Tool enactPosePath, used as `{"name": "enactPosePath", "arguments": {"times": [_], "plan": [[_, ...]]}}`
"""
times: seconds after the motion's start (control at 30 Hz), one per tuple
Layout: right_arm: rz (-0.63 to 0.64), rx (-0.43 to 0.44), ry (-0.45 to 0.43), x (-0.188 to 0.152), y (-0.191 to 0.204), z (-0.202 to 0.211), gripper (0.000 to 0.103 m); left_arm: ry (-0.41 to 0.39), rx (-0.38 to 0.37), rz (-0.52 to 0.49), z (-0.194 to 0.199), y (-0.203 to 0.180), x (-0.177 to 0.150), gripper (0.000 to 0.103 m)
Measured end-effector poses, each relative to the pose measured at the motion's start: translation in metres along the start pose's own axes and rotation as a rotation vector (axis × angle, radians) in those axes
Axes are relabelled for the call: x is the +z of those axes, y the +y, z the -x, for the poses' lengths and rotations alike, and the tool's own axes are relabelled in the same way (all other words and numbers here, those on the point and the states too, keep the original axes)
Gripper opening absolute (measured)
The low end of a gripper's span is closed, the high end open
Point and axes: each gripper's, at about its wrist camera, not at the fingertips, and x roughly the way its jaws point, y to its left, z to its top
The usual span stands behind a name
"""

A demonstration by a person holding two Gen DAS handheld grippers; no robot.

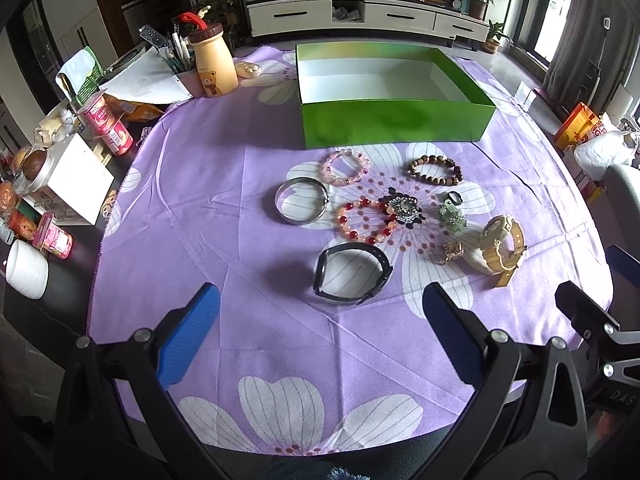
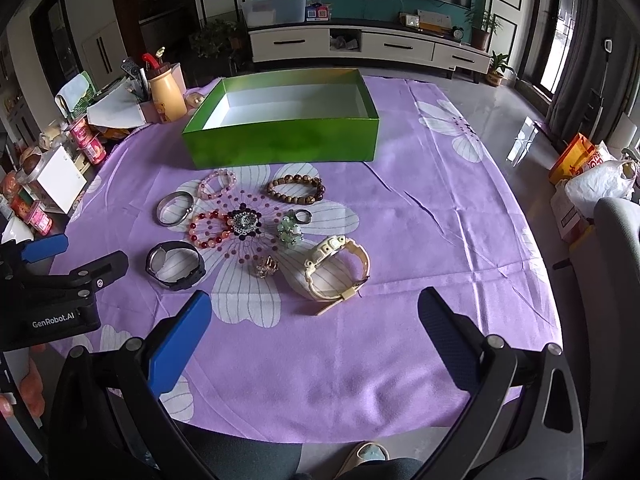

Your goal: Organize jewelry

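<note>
Both claws are held wide and empty; the black watch [image 1: 353, 274] lies just ahead of the left claw [image 1: 320, 336], the cream watch [image 2: 338, 268] ahead of the right claw [image 2: 314, 340].

A green box [image 1: 394, 126] sits on a purple cloth [image 1: 224, 184] with white flowers.
</note>
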Motion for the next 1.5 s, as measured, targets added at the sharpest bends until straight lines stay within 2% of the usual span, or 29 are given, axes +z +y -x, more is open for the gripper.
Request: {"name": "enactPosePath", "arguments": {"times": [1.0,1.23,1.43,1.47,1.5], "plan": [[-0.009,0.011,0.019,-0.003,-0.004,-0.013,0.102,0.021,-0.017,0.026,-0.017,0.008,-0.003,0.101],[-0.042,0.092,-0.039,-0.009,-0.026,-0.005,0.102,0.007,-0.054,0.049,-0.021,0.026,-0.004,0.101],[-0.027,0.122,-0.108,-0.026,-0.038,-0.009,0.102,0.009,-0.096,0.073,-0.041,0.040,-0.015,0.101],[-0.037,0.136,-0.108,-0.029,-0.039,-0.012,0.101,0.014,-0.095,0.067,-0.045,0.039,-0.016,0.101],[-0.050,0.153,-0.104,-0.032,-0.041,-0.017,0.095,0.021,-0.097,0.061,-0.051,0.038,-0.018,0.098]]}}
